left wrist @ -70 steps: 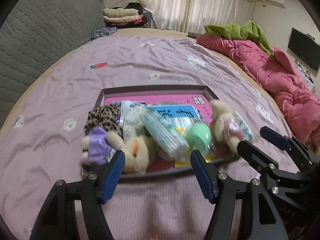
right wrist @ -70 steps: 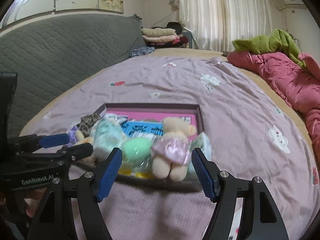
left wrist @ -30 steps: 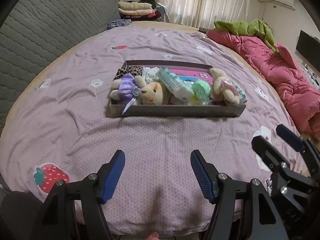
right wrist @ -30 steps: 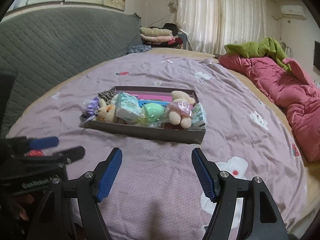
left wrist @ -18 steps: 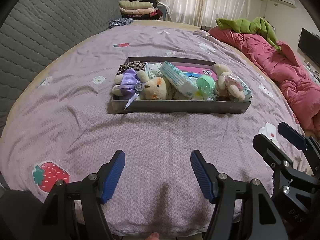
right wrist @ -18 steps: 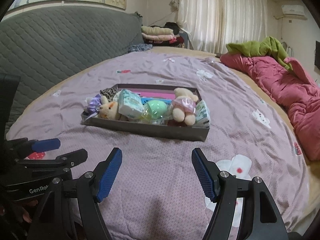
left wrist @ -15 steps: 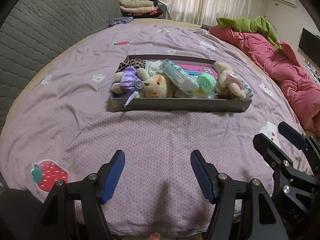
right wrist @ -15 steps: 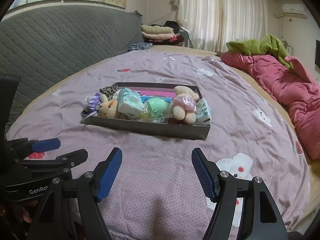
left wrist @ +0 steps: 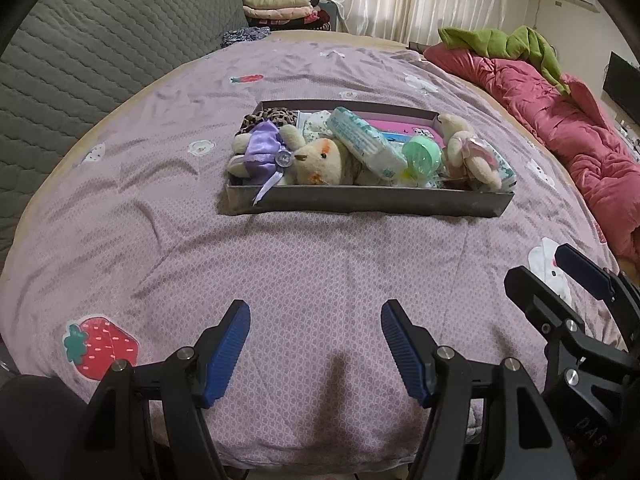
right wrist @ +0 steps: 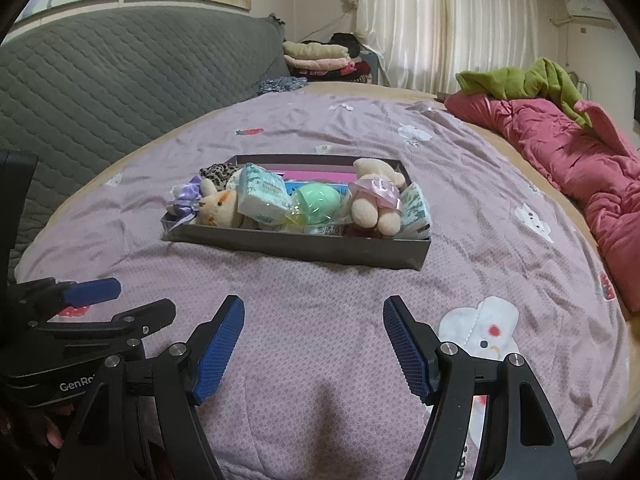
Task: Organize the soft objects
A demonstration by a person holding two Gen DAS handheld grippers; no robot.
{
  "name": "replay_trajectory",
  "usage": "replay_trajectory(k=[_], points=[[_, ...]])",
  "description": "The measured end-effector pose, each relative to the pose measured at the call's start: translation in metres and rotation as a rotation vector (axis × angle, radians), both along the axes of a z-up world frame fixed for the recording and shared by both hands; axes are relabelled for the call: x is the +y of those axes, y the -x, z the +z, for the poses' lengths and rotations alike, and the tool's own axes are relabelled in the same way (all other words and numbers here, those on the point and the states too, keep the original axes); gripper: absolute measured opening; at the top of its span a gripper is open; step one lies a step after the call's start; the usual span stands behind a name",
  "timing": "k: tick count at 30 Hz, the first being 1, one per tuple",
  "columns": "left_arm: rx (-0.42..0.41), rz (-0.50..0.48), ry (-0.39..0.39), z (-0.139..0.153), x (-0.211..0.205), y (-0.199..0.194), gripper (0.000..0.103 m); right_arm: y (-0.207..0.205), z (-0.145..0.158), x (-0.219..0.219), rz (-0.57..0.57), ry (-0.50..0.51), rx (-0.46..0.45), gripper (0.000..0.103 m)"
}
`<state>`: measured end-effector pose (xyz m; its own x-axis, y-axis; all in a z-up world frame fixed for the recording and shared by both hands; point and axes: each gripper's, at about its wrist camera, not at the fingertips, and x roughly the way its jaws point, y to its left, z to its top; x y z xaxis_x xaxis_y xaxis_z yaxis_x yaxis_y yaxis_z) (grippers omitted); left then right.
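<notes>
- The tray (left wrist: pixel 368 200), a shallow grey box with a pink floor, sits on the purple bedspread (left wrist: pixel 168 208) around mid-bed, and every soft item in view lies inside it.
- At the tray's left end a leopard-print piece (left wrist: pixel 269 115) lies against the far wall, with a plush in a purple dress (left wrist: pixel 262 148) in front of it.
- A cream plush (left wrist: pixel 320 160) with an orange patch on its face leans against the purple one, close to the tray's near wall.
- A tissue pack (left wrist: pixel 366 142) lies tilted across the tray's middle, touching the cream plush.
- A green ball (left wrist: pixel 422 158) sits just right of the pack, near the tray's front wall.
- A beige bear (left wrist: pixel 468 148) in a pink dress lies at the tray's right end, with a second tissue pack (right wrist: pixel 416 206) wedged between it and the right wall.
- The left gripper (left wrist: pixel 315 344) hangs over bare bedspread, well short of the tray's near wall; its jaws stand wide apart with nothing between them.
- The right gripper (right wrist: pixel 314 340) is likewise well short of the tray, jaws spread wide and empty.
- Each gripper shows at the edge of the other's view, the two side by side and apart.
- A pink quilt (left wrist: pixel 560 120) lies well to the tray's right, with a green cloth (left wrist: pixel 500 44) on top.
- A grey headboard (right wrist: pixel 100 80) stands to the tray's left.
- Folded clothes (right wrist: pixel 316 56) are stacked far beyond the tray.
</notes>
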<state>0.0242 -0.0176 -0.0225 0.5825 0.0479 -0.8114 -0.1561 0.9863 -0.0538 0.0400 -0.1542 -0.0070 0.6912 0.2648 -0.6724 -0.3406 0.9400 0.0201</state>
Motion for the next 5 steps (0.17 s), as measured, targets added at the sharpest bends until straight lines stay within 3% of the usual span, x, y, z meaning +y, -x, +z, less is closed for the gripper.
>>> replay_trajectory(k=[5], points=[[0.029,0.004,0.022,-0.008,0.006,-0.0031,0.068,-0.0029,-0.0023,0.0004,-0.002,0.0,0.006,0.074]])
